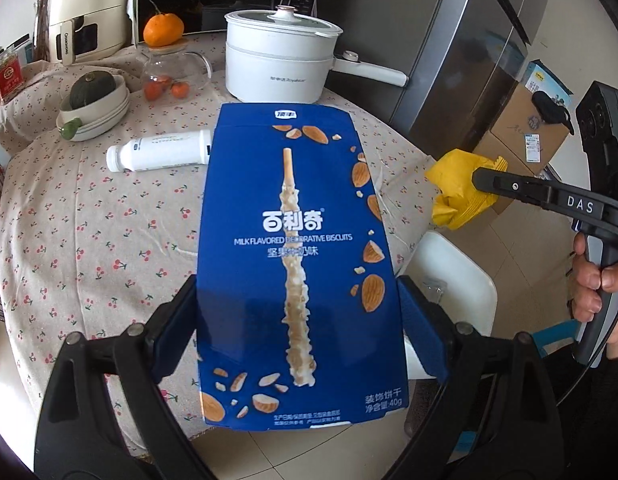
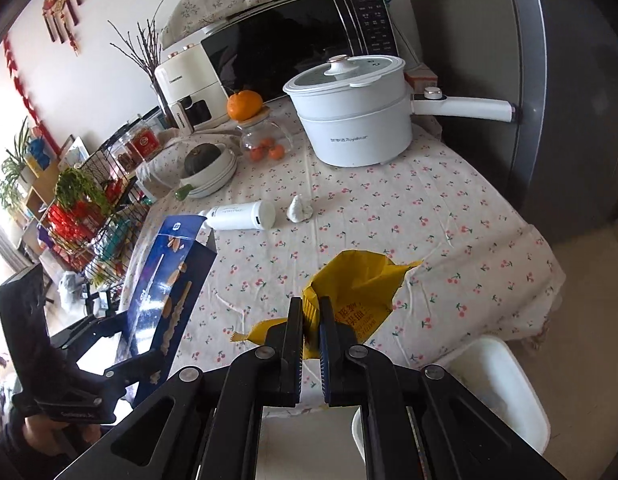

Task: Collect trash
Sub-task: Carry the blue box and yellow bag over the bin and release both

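Note:
My left gripper (image 1: 297, 312) is shut on a blue biscuit box (image 1: 297, 240) and holds it above the near edge of the table; the box also shows in the right wrist view (image 2: 169, 288). My right gripper (image 2: 311, 312) is shut on a yellow snack wrapper (image 2: 353, 284), held over the table's front edge; the wrapper shows in the left wrist view (image 1: 457, 188) at the right. A white bottle (image 2: 241, 216) lies on its side on the cherry-print tablecloth (image 2: 429, 216). A crumpled white tissue (image 2: 299, 210) sits beside it.
A white electric pot (image 2: 353, 120) with a long handle stands at the back of the table. A glass jar with an orange on top (image 2: 253, 128) and a bowl holding a green squash (image 2: 207, 168) stand at back left. A white bin (image 2: 505, 392) stands below the table's near edge.

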A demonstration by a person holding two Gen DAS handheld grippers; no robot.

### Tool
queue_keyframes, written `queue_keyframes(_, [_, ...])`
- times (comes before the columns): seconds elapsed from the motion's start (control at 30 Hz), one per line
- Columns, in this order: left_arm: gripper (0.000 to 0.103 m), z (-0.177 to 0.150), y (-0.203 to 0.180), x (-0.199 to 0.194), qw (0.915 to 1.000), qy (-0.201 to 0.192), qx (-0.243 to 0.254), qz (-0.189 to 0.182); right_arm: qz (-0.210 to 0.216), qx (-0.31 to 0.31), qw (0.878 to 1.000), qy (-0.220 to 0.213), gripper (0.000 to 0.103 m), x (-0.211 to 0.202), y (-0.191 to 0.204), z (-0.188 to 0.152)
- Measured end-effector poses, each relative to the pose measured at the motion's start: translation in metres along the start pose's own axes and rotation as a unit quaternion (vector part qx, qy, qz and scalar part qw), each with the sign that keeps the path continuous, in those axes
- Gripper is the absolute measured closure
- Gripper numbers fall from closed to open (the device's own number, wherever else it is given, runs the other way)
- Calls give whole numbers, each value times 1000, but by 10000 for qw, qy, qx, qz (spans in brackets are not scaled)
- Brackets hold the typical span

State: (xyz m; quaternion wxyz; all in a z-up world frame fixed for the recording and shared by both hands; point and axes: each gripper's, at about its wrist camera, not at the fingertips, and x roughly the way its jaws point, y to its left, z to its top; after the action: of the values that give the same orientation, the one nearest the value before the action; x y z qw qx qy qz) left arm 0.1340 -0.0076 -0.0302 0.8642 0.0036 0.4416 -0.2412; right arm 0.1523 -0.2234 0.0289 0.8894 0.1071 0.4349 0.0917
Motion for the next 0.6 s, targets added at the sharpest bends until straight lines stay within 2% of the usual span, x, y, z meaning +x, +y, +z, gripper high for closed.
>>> queue_keyframes(0.23, [10,-15,-71,30,9939,498,912,-366,-465,422,9980,106,96,-30,-53,-34])
queue_keyframes(0.47, [10,-36,-140,71,9765,1081,1747,-654,-859,837,9923,323,96,-45,-103,-65])
queue_keyframes(0.6, [10,-45,-161,99,9688,1368,1950,-686,-1019,1055,9884,405,95,-51,-127,-77])
